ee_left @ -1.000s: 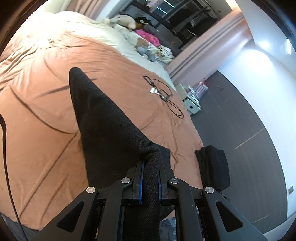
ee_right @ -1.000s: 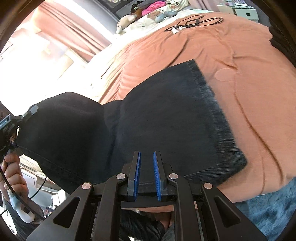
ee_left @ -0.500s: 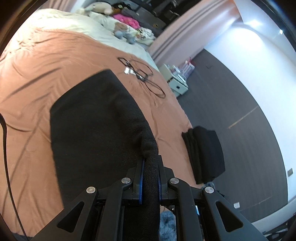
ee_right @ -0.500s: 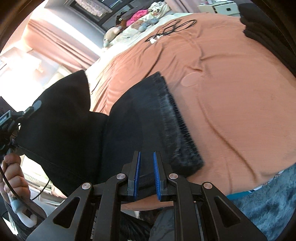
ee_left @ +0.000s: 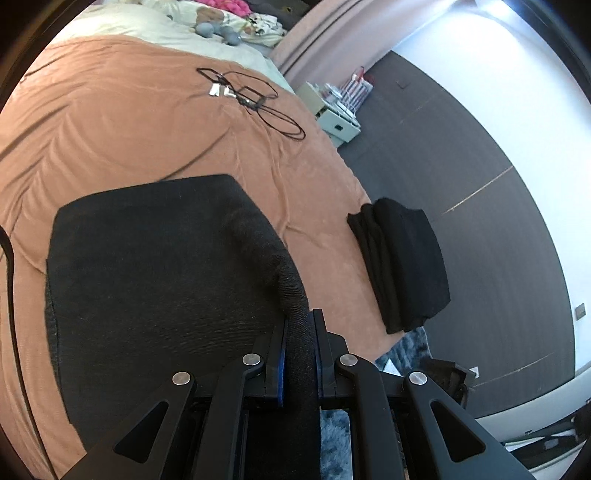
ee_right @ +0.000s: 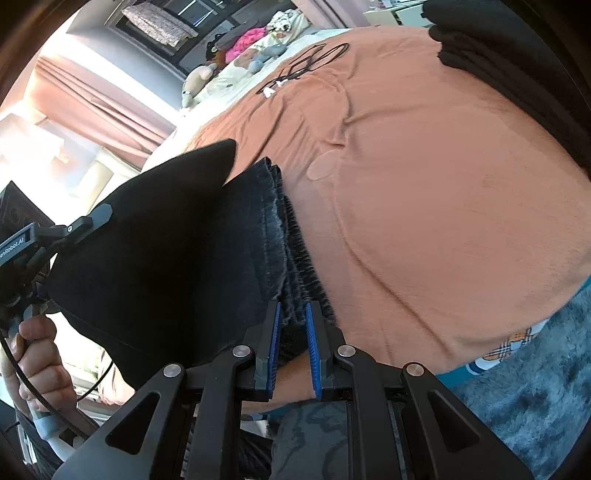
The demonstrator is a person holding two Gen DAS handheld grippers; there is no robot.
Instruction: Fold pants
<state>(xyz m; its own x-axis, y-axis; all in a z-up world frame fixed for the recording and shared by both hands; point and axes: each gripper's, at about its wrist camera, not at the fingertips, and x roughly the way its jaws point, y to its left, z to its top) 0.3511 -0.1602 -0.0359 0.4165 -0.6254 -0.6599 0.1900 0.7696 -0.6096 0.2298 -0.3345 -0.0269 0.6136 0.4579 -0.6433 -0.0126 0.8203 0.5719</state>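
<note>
Left gripper (ee_left: 299,354): jaws nearly closed, blue pads pinching a rolled edge of the dark pants (ee_left: 155,295); cloth runs between the pads and back under the tool. Ahead of and to the left of those fingers the pants lie spread as a broad dark panel on the orange bedspread (ee_left: 129,122). Right gripper (ee_right: 291,347): jaws equally narrow, clamped on the frayed hem edge of the pants (ee_right: 273,240), several denim layers stacked just in front of the pads. From the right wrist view, the left gripper (ee_right: 88,221) is off to the left, holding a raised peak of black cloth above the bed; the person's left hand (ee_right: 37,354) grips its handle, a thin black cable trailing below. To the right of the left gripper, well apart from the held garment, a folded black garment (ee_left: 402,258) sits at the bed's edge. Far ahead of both tools, a tangle of black cable (ee_left: 251,96) lies on the bedspread, and beyond it soft toys (ee_left: 218,27) rest on pale bedding. A blue shaggy rug (ee_right: 517,398) lies below and right of the right gripper.
</note>
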